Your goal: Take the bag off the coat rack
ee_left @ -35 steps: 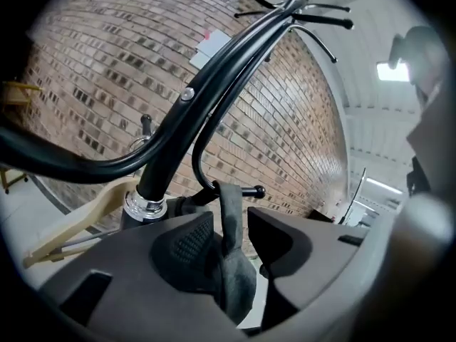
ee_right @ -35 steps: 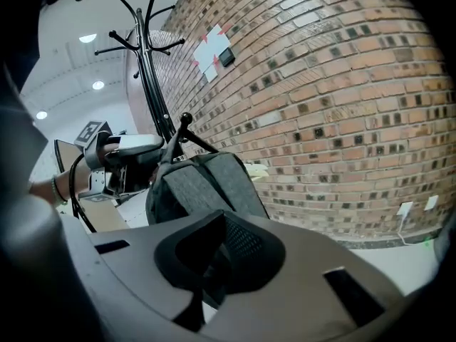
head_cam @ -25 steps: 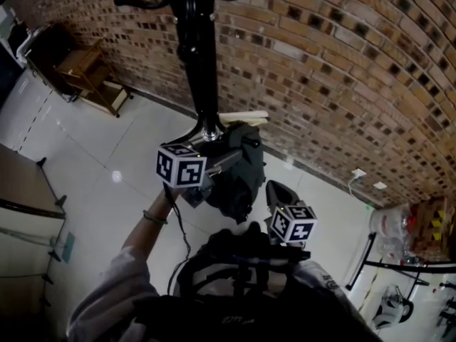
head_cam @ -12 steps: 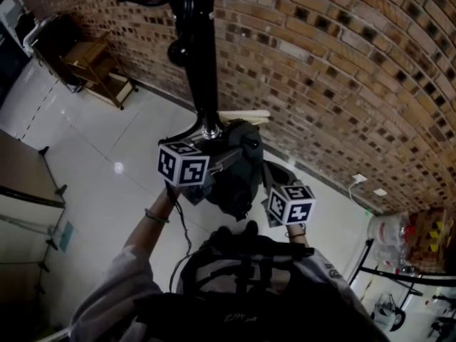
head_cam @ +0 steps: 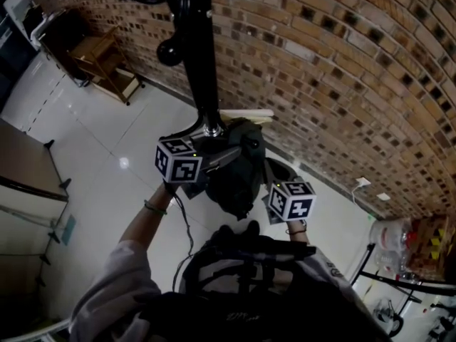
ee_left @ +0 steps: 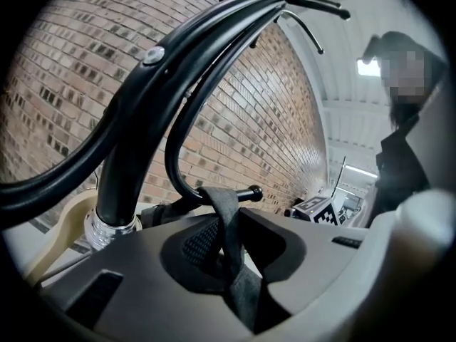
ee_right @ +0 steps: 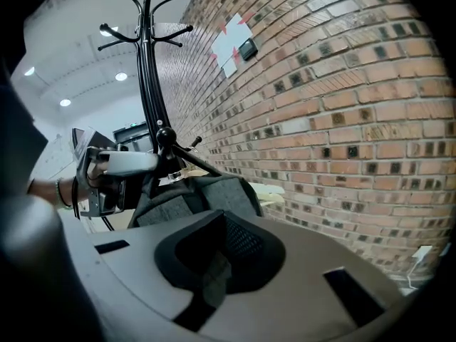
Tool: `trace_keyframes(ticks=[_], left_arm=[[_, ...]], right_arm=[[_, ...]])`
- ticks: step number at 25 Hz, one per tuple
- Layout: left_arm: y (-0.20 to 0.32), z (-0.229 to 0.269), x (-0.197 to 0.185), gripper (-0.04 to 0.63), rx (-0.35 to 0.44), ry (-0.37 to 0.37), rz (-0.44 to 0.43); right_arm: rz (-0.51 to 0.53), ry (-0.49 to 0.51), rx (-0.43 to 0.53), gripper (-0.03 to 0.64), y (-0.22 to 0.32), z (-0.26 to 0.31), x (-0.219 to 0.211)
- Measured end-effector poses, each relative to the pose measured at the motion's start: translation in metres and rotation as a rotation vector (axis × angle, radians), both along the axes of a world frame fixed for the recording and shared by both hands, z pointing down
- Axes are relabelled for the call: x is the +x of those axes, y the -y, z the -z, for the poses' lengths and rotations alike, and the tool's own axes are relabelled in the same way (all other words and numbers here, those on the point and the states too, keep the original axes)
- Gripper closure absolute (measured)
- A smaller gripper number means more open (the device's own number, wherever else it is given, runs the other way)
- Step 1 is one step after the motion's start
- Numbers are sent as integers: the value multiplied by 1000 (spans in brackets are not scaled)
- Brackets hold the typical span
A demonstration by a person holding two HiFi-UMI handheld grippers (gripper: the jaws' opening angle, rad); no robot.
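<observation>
Left tool point(ee_left: 226, 248) is clamped on the bag's grey strap point(ee_left: 229, 212). In the left gripper view the strap comes up out of the closed jaws and drapes over a curved black hook point(ee_left: 178, 184), close to the hook's knobbed tip. So the bag isn't off yet, the strap is on the hook.

Right tool point(ee_right: 217, 262) has its jaws together, and I can't see anything between them. It's pointing at the bag point(ee_right: 203, 194), which sits just past the jaws, not touching as far as I can tell. The right gripper view also shows the other tool across the bag, with a hand wrapped around it.

From the head view, the dark grey bag point(head_cam: 235, 177) hangs right between the two marker cubes. The left cube is just beside its upper left and the right cube is at its lower right. The bag is right up against the black pole of the coat rack point(head_cam: 199, 55), just under the chrome ring on the pole. More hooks fan out at the top of the rack.

Behind everything is a brick wall point(head_cam: 342, 63), and the floor point(head_cam: 92, 141) is glossy white tile. A little wooden shelf unit point(head_cam: 100, 63) stands well off to the left by the wall. The left forearm has a band point(head_cam: 153, 206) round the wrist.
</observation>
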State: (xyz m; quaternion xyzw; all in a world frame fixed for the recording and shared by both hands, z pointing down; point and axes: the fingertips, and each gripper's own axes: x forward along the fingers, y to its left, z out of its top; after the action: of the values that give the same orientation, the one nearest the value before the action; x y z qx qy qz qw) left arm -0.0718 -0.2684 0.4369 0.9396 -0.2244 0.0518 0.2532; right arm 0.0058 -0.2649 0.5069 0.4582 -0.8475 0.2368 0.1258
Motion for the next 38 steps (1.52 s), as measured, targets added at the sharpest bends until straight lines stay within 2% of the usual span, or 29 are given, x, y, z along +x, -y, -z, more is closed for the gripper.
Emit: trace_keyframes(ticks=[10, 15, 23, 29, 31, 34, 38], left_arm=[[-10, 22, 14, 548, -147, -203, 20], [-27, 49, 34, 552, -166, -264, -21], [-52, 71, 60, 552, -176, -266, -79], [-75, 64, 93, 554, -143, -182, -181], [-79, 57, 102, 554, -159, -181, -193], [-75, 41, 104, 554, -205, -209, -165], [-64, 14, 96, 554, -289, -240, -58]], right_arm=[[-23, -4, -10, 609, 5, -1, 14], [-60, 20, 2, 609, 13, 5, 27], [-151, 45, -23, 609, 14, -6, 60], [-211, 64, -22, 609, 8, -8, 83], [-223, 67, -19, 609, 5, -8, 88], [-245, 61, -16, 609, 0, -8, 96], [-258, 23, -22, 609, -8, -10, 104]])
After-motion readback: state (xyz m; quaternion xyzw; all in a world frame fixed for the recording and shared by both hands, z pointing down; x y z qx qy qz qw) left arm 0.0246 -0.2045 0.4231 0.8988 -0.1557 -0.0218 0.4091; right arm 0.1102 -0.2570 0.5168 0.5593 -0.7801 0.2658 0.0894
